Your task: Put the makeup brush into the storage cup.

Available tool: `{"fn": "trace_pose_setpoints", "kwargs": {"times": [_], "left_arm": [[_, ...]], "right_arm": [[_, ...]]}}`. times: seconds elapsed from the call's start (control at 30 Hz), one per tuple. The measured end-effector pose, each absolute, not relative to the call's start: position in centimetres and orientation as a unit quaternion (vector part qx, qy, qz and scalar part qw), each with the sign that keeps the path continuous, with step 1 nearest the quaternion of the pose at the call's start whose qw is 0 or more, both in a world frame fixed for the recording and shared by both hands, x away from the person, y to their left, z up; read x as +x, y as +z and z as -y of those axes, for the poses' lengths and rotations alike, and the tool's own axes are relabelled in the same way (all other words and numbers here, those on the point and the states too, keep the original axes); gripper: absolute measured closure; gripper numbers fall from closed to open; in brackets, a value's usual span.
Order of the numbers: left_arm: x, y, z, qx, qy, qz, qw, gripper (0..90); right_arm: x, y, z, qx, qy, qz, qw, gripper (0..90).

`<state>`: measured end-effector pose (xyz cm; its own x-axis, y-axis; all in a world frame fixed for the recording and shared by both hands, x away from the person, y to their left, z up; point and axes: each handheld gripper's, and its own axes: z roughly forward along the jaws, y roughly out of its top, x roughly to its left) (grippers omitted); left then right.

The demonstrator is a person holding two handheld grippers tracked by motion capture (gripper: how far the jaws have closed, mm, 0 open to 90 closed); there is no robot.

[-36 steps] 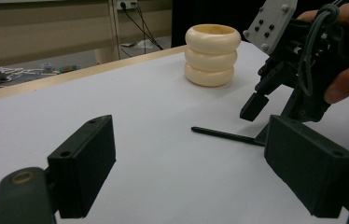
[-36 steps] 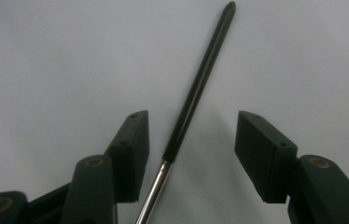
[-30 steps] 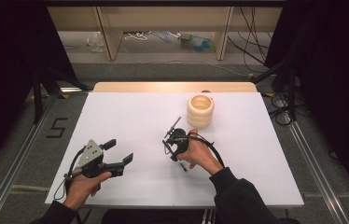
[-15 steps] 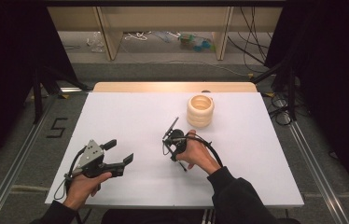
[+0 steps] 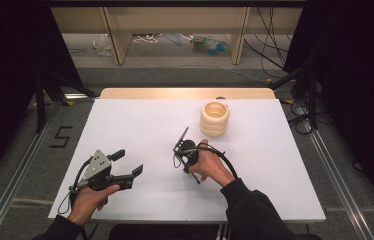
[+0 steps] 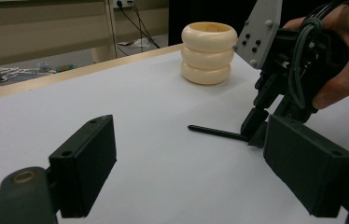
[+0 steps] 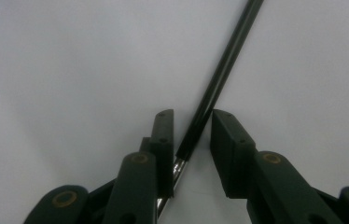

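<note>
Closing in on the rod (image 7: 219, 79), the jaws of the right hand-held gripper (image 7: 191, 116) have just been narrowing, and the rod now lies between them. In the right gripper view the jaws stand narrow: one pad looks to be against the rod's side, while a thin strip of white worktop (image 5: 140, 125) shows between the rod and the other pad. So I judge that the grasp is begun but not yet firm; a little more squeeze should be needed before any lift.

From above, the rod (image 5: 182, 137) lies flat on the worktop near its middle, running from the right hand-held gripper (image 5: 179, 149) towards 1 o'clock. The left gripper view shows the rod (image 6: 214, 132) lying level, one end under the tilted-down jaws.

A ring stack (image 5: 214, 118) stands upright at 1 o'clock of the rod, near but apart from it, and it may be where the rod is bound.

At 8 o'clock of the rod, well apart, the left hand-held gripper (image 5: 129, 162) sits low over the worktop with its jaws wide and nothing in them.
</note>
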<state>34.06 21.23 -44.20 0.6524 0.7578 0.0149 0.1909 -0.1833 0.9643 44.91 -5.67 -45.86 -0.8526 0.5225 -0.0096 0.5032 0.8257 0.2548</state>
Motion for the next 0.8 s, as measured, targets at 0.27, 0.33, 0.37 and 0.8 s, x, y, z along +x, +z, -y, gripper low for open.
{"fn": "trace_pose_setpoints", "kwargs": {"times": [0.27, 0.33, 0.37, 0.8], "left_arm": [[34.03, -44.31, -21.01, 0.724, 0.253, -0.33, 0.55, 17.0], [34.09, -44.31, -21.08, 0.725, 0.254, -0.328, 0.55, 17.0], [34.09, -44.3, -21.09, 0.725, 0.255, -0.328, 0.55, 17.0], [33.99, -44.31, -20.99, 0.726, 0.25, -0.329, 0.55, 17.2]], "right_arm": [[44.99, -45.84, 5.63, 0.266, 0.119, -0.956, 0.036, 75.1], [45.0, -45.85, 5.62, 0.265, 0.119, -0.956, 0.037, 76.4], [45.0, -45.84, 5.62, 0.264, 0.119, -0.956, 0.037, 77.4], [44.79, -45.89, 5.37, 0.235, 0.118, -0.964, 0.046, 84.1]]}}
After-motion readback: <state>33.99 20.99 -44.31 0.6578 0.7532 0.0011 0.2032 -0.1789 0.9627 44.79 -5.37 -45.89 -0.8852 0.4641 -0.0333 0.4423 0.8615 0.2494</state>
